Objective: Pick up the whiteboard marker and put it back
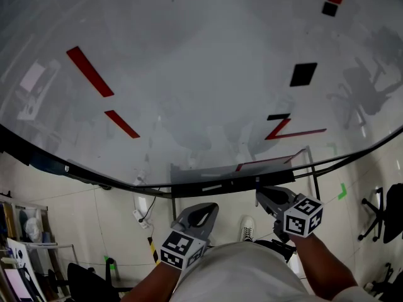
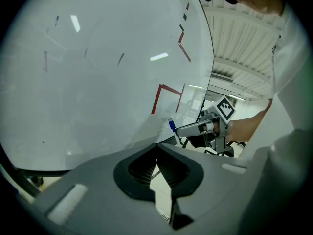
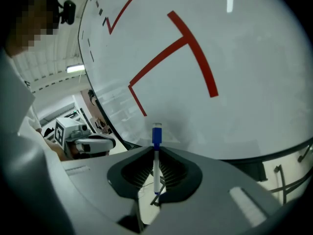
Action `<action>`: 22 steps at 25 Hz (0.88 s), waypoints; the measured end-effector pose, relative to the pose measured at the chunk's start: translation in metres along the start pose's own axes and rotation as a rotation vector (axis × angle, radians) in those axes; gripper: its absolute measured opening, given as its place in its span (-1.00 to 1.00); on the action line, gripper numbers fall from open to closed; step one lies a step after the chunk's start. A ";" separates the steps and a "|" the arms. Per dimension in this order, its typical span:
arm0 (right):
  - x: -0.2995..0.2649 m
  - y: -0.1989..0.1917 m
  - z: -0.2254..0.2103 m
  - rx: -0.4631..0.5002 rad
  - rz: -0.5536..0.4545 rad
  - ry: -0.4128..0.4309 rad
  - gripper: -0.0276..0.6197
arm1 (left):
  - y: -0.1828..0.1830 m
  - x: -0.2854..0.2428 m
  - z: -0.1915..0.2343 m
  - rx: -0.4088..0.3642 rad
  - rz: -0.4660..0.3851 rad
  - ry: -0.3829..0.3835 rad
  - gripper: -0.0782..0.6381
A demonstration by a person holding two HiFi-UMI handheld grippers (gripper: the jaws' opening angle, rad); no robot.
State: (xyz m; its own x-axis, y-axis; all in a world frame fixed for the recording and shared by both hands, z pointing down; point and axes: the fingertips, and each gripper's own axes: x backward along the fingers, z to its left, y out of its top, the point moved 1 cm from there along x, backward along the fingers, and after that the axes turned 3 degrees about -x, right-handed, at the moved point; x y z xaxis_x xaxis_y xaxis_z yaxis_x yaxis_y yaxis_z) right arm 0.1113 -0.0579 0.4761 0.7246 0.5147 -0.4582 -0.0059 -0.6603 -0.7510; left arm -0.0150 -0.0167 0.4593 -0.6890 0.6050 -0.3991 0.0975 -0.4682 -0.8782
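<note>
Marker grip comes first for us: the whiteboard marker (image 3: 155,169) is pinched between the jaws of the right gripper (image 3: 156,150), which press on its white barrel from both sides. It stands along the jaws with its blue cap (image 3: 156,132) poking out past the tips toward the whiteboard (image 1: 201,68). We judge that this hold keeps the cap end leading, so the pen can be laid down without regripping. The left gripper (image 2: 156,147) has its jaws pressed together at the tips on nothing, and we hold it low beside the right one, apart from it, seemingly just parked out of the way. Both tools hang below the board's lower edge, where a dark ledge (image 1: 217,185) runs along it. That ledge looks to us like the likely place to return the marker, though we cannot tell whether it already holds anything. On the board are red lines (image 1: 90,72) and 2 black squares (image 1: 303,74), all well above the grippers. Below us are 1 shoe (image 1: 247,229) and, off to the right, an office chair (image 1: 378,218). Nothing we can see stands between the marker and the ledge.
</note>
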 end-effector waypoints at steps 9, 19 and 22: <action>0.010 0.010 0.015 -0.067 -0.038 0.056 -0.81 | 0.004 0.000 0.003 0.020 -0.014 -0.008 -0.73; 0.020 0.010 0.029 -0.137 -0.057 0.119 -0.81 | 0.009 0.001 -0.002 0.013 -0.034 -0.035 -0.73; 0.021 0.012 0.031 -0.136 -0.061 0.125 -0.81 | 0.010 0.002 -0.002 0.011 -0.034 -0.038 -0.73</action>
State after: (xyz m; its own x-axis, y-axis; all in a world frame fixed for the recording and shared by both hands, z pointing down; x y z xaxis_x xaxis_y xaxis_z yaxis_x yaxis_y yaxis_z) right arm 0.1050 -0.0378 0.4431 0.8006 0.4896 -0.3454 0.1275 -0.7024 -0.7003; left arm -0.0140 -0.0190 0.4494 -0.7185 0.5959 -0.3586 0.0662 -0.4547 -0.8882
